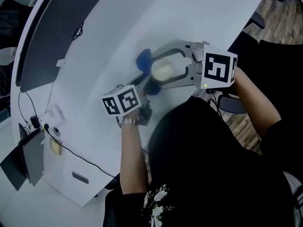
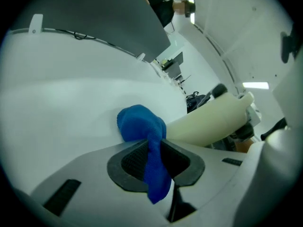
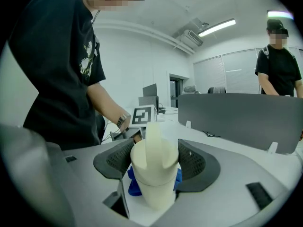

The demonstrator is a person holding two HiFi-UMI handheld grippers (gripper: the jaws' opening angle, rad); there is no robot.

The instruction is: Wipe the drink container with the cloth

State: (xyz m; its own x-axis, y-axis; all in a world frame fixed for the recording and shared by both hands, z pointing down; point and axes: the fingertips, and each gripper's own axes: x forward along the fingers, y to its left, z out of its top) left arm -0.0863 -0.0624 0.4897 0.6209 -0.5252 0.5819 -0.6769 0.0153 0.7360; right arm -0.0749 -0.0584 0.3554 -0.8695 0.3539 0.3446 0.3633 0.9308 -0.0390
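Above the white tabletop (image 1: 118, 27), the right gripper (image 3: 154, 161) clamped the cream drink container (image 3: 154, 176) between its fingers (image 3: 195, 163), apparently steadying it while the left gripper (image 2: 155, 159), fingers (image 2: 132, 161) pinching the blue cloth (image 2: 141, 123), met its wall

White curved table (image 1: 199, 13). Dark divider panel (image 1: 57, 22) stands along one edge. Thin black cable (image 1: 77, 32) lies on the top just beside the panel. Small white clip (image 1: 61, 62) sits at the panel's foot.
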